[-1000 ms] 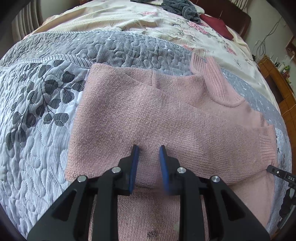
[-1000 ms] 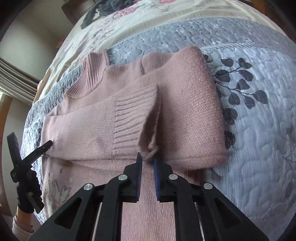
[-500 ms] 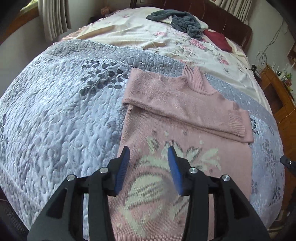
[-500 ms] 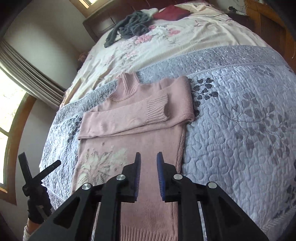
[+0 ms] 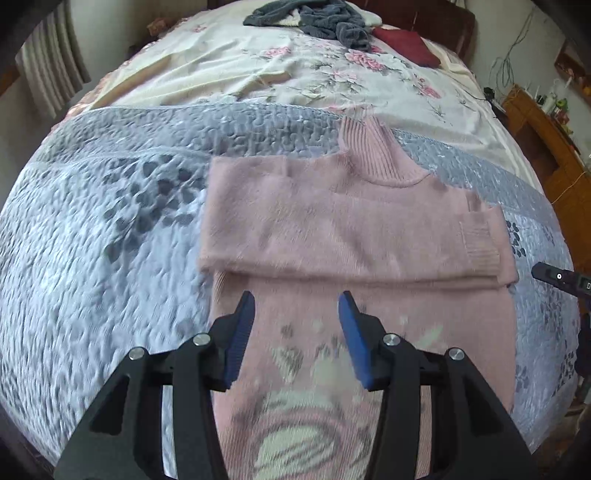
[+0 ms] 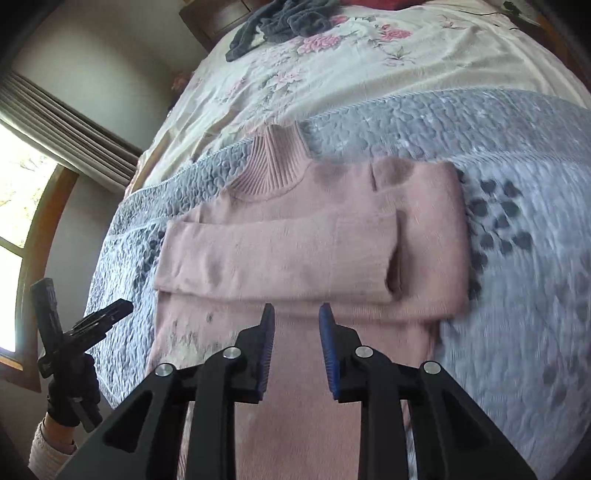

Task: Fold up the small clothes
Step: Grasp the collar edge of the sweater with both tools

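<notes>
A pink knit sweater (image 5: 332, 221) lies flat on the grey quilt (image 5: 110, 229), its ribbed collar (image 5: 369, 155) pointing away from me. Both sleeves are folded across the chest; the top sleeve ends in a ribbed cuff (image 5: 480, 236), also seen as the cuff (image 6: 391, 254) from the other side. A pale leaf pattern (image 5: 317, 435) shows on the lower body. My left gripper (image 5: 297, 325) hovers open above the body just below the folded sleeves, holding nothing. My right gripper (image 6: 296, 332) is open too, empty, over the sweater (image 6: 295, 240) body. The left gripper (image 6: 85, 325) appears at the right view's left edge.
Beyond the quilt lies a cream floral bedspread (image 5: 295, 62) with a dark grey garment (image 5: 325, 18) and a red cushion (image 5: 406, 44) near the headboard. A wooden cabinet (image 5: 543, 129) stands to the right of the bed, a curtained window (image 6: 33, 184) to the left.
Both grippers let go of the sleeves, pulled back from the sweater, then came closer again. The right jaws, nearly shut before, now stand wider. The sleeves stay folded across the chest.
</notes>
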A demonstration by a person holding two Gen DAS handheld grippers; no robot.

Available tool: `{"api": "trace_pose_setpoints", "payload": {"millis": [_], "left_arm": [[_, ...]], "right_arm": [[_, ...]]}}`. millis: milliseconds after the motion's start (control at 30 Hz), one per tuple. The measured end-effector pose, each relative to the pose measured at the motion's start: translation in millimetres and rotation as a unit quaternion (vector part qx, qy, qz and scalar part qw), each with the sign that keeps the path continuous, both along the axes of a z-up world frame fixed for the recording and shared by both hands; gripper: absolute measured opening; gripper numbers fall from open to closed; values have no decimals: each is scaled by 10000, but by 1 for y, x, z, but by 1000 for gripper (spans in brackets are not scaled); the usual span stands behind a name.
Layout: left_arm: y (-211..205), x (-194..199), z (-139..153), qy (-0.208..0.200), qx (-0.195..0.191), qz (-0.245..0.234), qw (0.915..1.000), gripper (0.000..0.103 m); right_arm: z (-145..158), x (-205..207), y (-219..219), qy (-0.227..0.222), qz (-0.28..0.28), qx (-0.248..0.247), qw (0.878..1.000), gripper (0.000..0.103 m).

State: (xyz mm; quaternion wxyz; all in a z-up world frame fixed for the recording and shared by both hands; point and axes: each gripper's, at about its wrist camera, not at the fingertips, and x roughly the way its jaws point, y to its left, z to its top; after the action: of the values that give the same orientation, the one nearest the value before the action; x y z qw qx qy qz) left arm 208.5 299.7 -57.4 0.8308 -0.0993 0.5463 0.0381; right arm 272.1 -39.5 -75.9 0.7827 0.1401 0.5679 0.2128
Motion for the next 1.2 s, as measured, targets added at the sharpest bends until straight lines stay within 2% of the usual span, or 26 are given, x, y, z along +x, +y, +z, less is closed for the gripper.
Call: {"api": "trace_pose_setpoints", "payload": {"millis": [67, 167, 300, 400, 733, 867, 967, 1000, 1033, 1067, 1100, 1200], "left_arm": [[-4, 47, -11, 43, -154, -39, 9999, 48], [-16, 110, -24, 86, -147, -197, 9997, 52], [-27, 172, -46, 443, -276, -358, 9980, 53], [-31, 209, -64, 717, -192, -407, 9964, 53], [-21, 295, -113, 1144, -47, -533, 9920, 53], [-23, 311, -126, 1198, -370, -666, 9899, 53], [-28, 317, -135, 1341, -344, -755, 9875, 52], [-29, 318, -136, 1323, -335, -749, 9878, 45], [-29, 318, -135, 1285, -395, -751, 9881, 26], [-30, 318, -135, 1277, -628, -782, 9867, 14], [-30, 317, -133, 1266, -709, -747, 9866, 8], [-34, 312, -119, 950, -737, -827, 9893, 6]], "right_arm": [[-5, 41, 16, -62, 72, -18, 10000, 27], [-10, 94, 39, -83, 105, -133, 9998, 31], [-24, 151, 58, 228, 91, -151, 9996, 36], [-42, 185, 73, 516, 102, -333, 9981, 37], [-86, 269, 116, 876, 348, -505, 9943, 39], [-106, 286, 124, 1012, 410, -582, 9923, 39], [-119, 289, 132, 1065, 580, -702, 9901, 39], [-120, 288, 135, 1009, 644, -772, 9898, 36], [-119, 287, 137, 952, 729, -771, 9898, 19], [-118, 287, 137, 922, 796, -752, 9897, 13], [-114, 286, 137, 855, 811, -733, 9903, 13], [-91, 276, 130, 507, 907, -521, 9932, 12]]}}
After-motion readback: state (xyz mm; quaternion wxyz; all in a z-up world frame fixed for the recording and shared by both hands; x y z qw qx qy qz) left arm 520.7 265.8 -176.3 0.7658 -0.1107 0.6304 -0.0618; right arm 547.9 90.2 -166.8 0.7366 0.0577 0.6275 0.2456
